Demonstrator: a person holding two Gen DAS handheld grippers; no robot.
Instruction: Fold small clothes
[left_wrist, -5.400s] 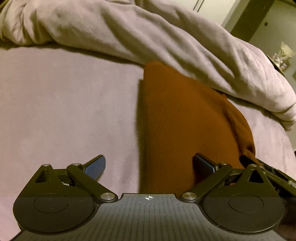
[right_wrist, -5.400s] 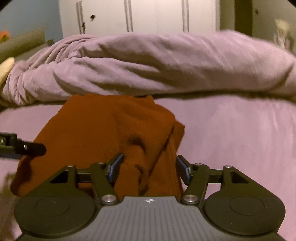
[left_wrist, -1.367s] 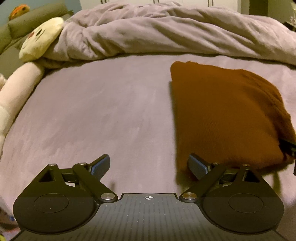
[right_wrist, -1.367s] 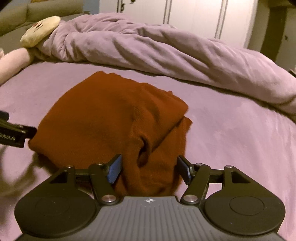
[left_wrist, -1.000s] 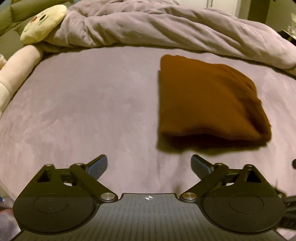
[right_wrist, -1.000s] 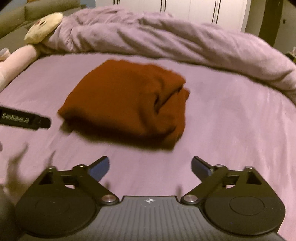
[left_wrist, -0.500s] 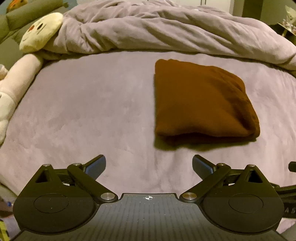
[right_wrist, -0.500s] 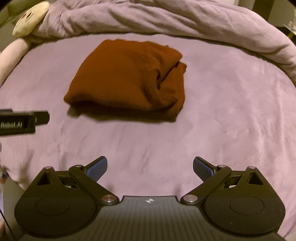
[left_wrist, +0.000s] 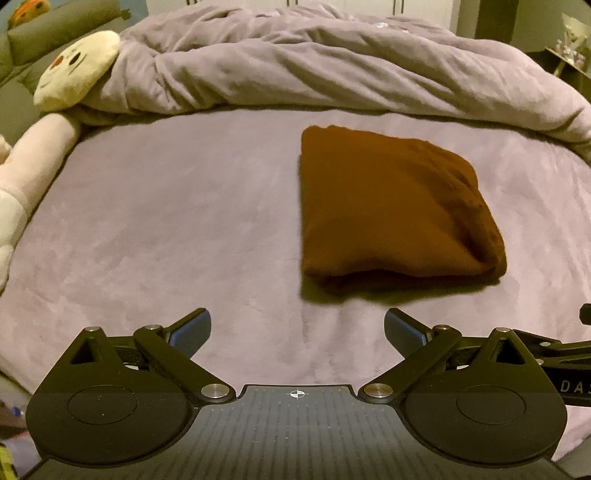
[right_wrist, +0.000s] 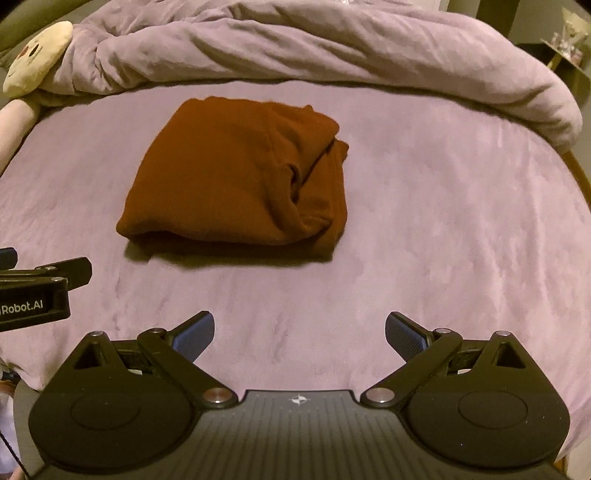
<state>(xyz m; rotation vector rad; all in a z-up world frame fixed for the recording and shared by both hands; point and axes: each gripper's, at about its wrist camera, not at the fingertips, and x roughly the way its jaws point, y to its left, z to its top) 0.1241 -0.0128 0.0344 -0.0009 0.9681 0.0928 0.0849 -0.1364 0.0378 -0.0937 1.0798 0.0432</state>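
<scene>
Bed surface: lavender sheet (left_wrist: 166, 221), bunched duvet (left_wrist: 332, 66) along the far edge, cream plush toy (left_wrist: 74, 70) at far left, green cushion behind it.

Left wrist view: left gripper (left_wrist: 297, 326) spread wide, nothing between the blue pads (left_wrist: 192, 326), held over bare sheet. Brown garment (left_wrist: 388, 210) lies folded into a compact rectangle, ahead and right of centre, clear of both fingers. Fold edge faces the camera, shadow under it. Black body of the other gripper pokes in at the right edge, low.

Right wrist view: right gripper (right_wrist: 299, 330) also wide apart, empty, over bare sheet. Same brown garment (right_wrist: 229, 173) ahead and left of centre, well apart from the fingertips. Its right side shows bunched layers and a loose flap, less tidy than the left side. Left gripper's (right_wrist: 44, 280) black body with white lettering enters from the left edge, near the garment's near-left corner, not touching. Duvet (right_wrist: 332, 44) runs behind, plush head (right_wrist: 37, 55) top left.
</scene>
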